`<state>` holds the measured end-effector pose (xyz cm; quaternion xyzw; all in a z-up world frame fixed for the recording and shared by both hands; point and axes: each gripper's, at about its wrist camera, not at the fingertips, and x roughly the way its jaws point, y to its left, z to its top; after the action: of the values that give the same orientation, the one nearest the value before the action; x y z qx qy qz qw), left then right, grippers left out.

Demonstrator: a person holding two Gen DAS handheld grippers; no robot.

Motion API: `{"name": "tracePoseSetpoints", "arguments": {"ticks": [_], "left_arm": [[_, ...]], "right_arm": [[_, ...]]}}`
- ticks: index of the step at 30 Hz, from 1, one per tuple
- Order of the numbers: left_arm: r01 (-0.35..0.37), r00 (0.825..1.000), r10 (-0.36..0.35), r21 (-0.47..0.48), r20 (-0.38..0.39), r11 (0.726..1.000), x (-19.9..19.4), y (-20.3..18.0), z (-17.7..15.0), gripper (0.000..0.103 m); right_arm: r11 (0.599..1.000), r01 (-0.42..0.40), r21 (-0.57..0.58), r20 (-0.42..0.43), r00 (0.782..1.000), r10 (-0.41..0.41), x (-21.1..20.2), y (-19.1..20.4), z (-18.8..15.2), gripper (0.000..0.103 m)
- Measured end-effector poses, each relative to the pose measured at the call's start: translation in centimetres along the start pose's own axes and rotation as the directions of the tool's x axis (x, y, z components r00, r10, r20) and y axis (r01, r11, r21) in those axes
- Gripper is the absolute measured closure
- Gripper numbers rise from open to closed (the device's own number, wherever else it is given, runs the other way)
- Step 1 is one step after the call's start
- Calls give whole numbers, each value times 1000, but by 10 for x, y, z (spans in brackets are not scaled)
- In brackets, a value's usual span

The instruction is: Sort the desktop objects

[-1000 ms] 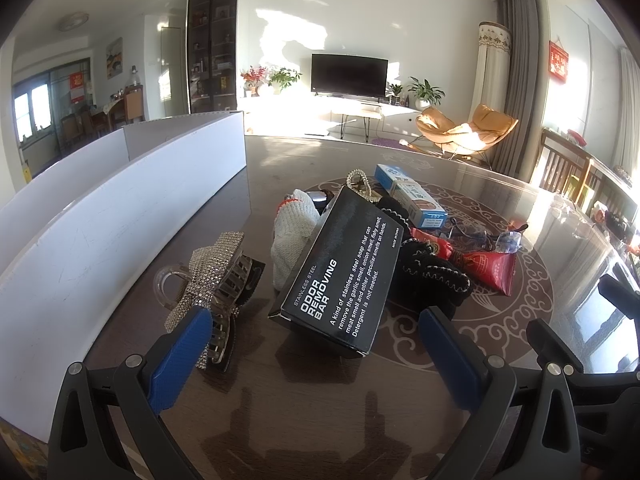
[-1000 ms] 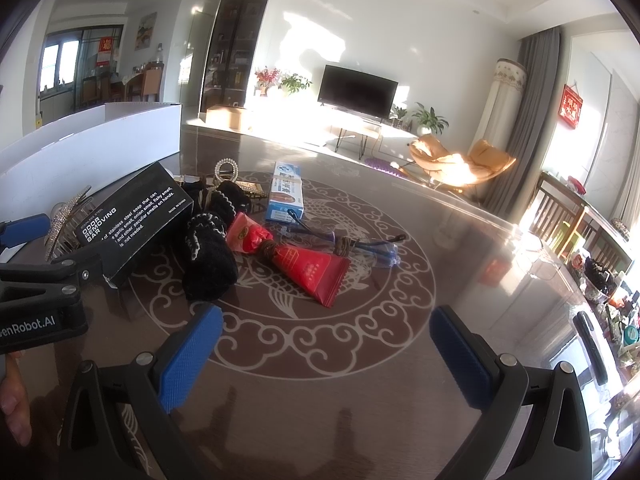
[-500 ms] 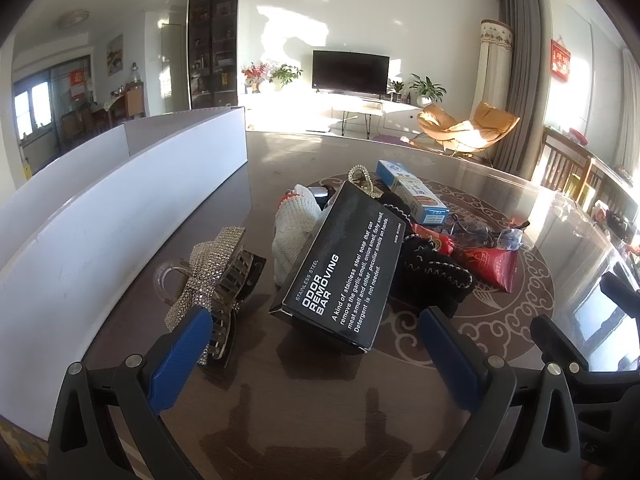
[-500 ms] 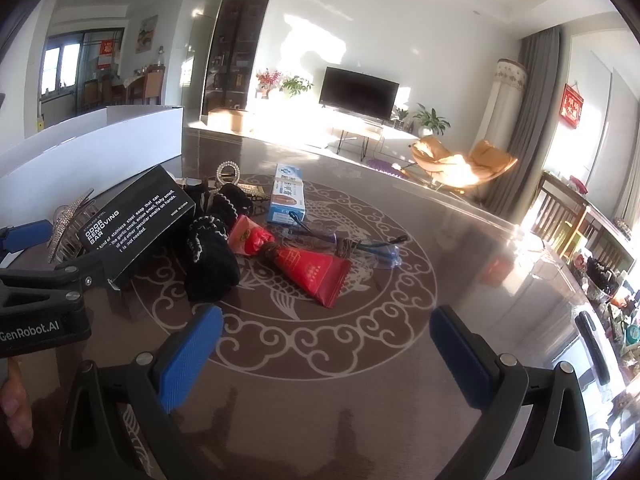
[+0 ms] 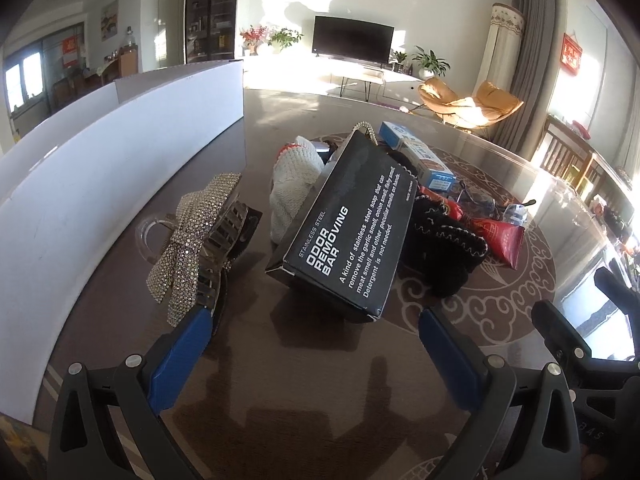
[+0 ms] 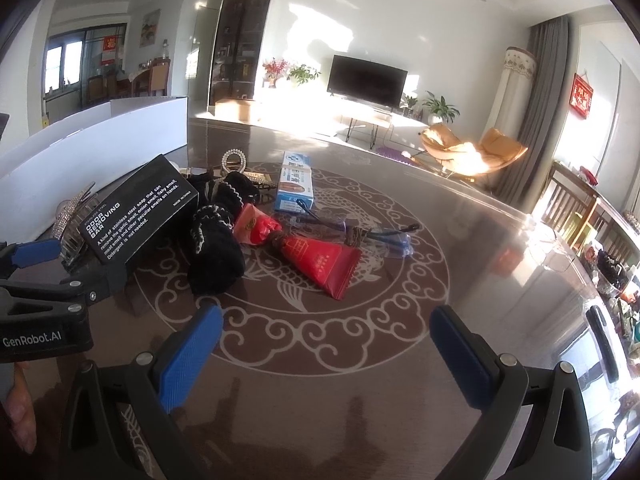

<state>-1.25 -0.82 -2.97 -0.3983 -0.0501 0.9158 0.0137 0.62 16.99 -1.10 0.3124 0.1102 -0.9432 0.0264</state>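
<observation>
Both grippers' fingers (image 5: pixel 184 344) (image 6: pixel 188 356) are spread, empty, near a black box (image 5: pixel 352 228) reading "ODOR REMOVING BAR".

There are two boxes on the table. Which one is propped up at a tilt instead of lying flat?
The black box printed "ODOR REMOVING BAR" is tilted, leaning on the pile. The blue and white box behind it lies flat.

Lying on table (image 6: pixel 460 208): 1 black box (image 5: pixel 352 232) | 1 blue box (image 6: pixel 295 184) | 2 red packets (image 6: pixel 320 262) (image 6: pixel 256 226) | 1 rhinestone clip (image 5: pixel 192 236) | 1 white glove (image 5: pixel 294 188) | 1 black glove (image 6: pixel 216 256) | 1 pearl ring (image 6: pixel 234 159) | standing: 1 white bin (image 5: pixel 80 184) | hovering: 2 grippers (image 5: pixel 312 352) (image 6: pixel 324 348)
</observation>
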Motion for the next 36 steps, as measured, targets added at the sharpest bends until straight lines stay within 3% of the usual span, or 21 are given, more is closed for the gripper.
{"name": "tracePoseSetpoints", "arguments": {"ticks": [7, 12, 15, 20, 36], "left_arm": [[-5, 997, 0, -61, -80, 998, 16, 11, -2, 0], [-73, 988, 84, 86, -129, 994, 34, -8, 5, 0], [-18, 990, 37, 133, -136, 991, 45, -9, 18, 0], [-4, 991, 23, 145, -130, 989, 68, -3, 46, 0], [3, 991, 17, 150, -130, 989, 68, -3, 46, 0]], "right_arm": [[998, -53, 35, -97, 994, 56, 19, -5, 1, 0], [995, -87, 51, -201, 975, 96, 43, -5, -1, 0], [996, -85, 24, -254, 963, 89, 53, 2, -3, 0], [995, -95, 29, -254, 962, 99, 52, 0, -4, 0], [990, -122, 64, -270, 953, 135, 53, -2, -6, 0]]}}
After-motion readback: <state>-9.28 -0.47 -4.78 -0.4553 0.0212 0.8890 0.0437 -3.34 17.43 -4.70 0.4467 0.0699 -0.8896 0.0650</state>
